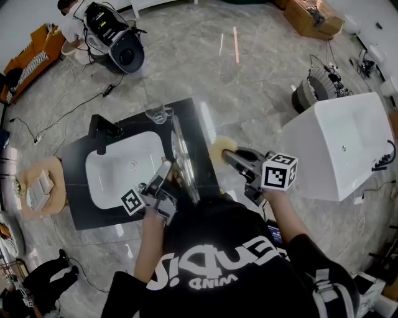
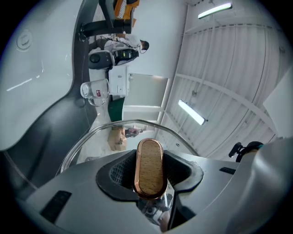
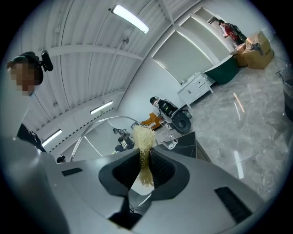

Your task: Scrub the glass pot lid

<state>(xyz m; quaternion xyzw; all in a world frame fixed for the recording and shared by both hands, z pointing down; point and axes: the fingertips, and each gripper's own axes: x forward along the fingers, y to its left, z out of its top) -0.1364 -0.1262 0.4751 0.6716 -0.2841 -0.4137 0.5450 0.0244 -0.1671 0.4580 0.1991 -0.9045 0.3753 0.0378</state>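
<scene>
Premises were a large test hall or lab, not a home. A freestanding black surface (image 1: 81, 211) with a white basin (image 1: 124, 168) stood on a marble-look floor (image 1: 186, 68) among loose cables (image 1: 68, 115), cardboard boxes (image 1: 314, 18) and black equipment (image 1: 118, 40), under ceiling strip lights (image 3: 130, 18).

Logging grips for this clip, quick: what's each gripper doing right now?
Left gripper: closed on the wooden lid knob.
Right gripper: closed on a pale fibre scrubber.

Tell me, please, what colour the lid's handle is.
The handle is light wood, copper-rimmed; left gripper view shows it best.
</scene>
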